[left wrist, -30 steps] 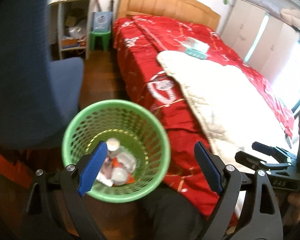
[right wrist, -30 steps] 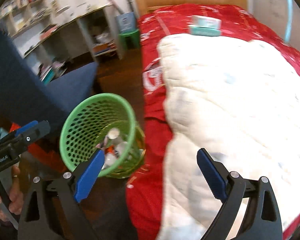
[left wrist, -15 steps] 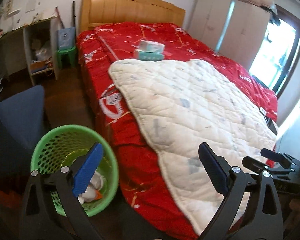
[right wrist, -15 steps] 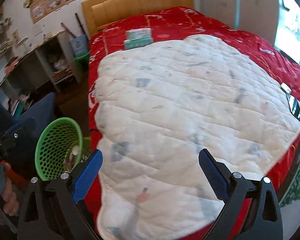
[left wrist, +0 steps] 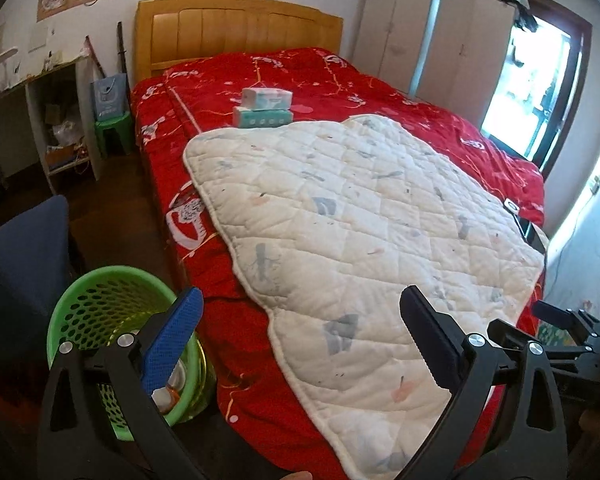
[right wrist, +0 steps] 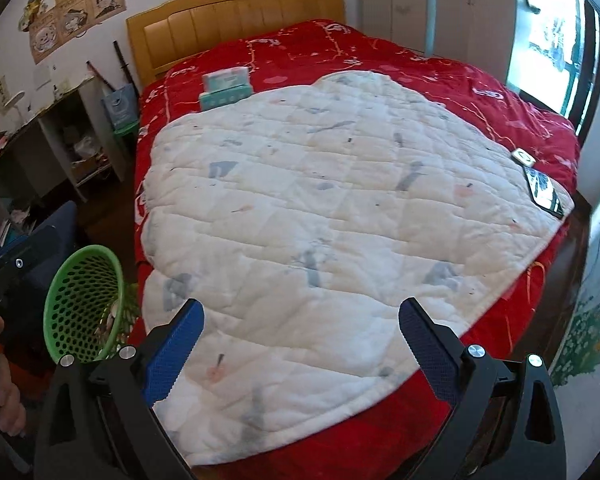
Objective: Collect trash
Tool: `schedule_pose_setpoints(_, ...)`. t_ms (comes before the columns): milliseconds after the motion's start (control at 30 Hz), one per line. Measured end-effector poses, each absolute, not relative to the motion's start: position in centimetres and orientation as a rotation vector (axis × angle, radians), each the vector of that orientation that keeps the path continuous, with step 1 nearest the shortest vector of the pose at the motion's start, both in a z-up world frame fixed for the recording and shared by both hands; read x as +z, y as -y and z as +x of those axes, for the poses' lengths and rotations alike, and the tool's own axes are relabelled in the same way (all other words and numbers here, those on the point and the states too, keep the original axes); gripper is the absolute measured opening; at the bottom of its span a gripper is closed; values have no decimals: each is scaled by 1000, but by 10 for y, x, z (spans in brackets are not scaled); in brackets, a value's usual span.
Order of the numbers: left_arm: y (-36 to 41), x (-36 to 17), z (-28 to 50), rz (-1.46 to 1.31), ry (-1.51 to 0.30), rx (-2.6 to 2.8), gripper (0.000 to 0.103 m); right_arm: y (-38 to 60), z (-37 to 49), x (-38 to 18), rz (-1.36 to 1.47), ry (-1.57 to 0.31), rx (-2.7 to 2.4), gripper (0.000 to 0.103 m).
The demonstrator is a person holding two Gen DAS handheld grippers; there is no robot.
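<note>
Bedroom walls with posters stand behind a wide bed (left wrist: 332, 80) with a red cover and a wooden headboard. On the bed lies a white quilted blanket (left wrist: 364, 216), and just beyond its far edge two tissue packs (left wrist: 264, 110) are stacked one on the other. Near the blanket's right corner a phone (right wrist: 544, 192) lies flat. On the floor beside the bed, at its left side, stands the green trash basket (left wrist: 96, 300); some trash (left wrist: 168, 388) shows at its bottom, perhaps a cup and wrappers, but the view is too poor to be sure. The left tongs (left wrist: 300, 344) hang above the bed's near edge with jaws wide apart and nothing between them. The right tongs (right wrist: 300, 348) are over the blanket, also spread wide and empty.
</note>
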State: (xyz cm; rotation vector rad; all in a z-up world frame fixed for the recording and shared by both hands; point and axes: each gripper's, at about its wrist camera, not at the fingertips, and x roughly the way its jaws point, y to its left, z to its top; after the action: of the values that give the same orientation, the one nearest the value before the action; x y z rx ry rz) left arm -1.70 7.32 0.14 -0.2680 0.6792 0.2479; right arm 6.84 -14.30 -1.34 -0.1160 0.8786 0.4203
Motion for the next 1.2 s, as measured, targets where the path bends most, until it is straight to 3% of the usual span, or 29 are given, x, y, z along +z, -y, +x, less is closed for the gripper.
schedule_pose_setpoints(1200,-52,30,-23,-157,-579,325,98,168,57,21,-36,-747,380,95)
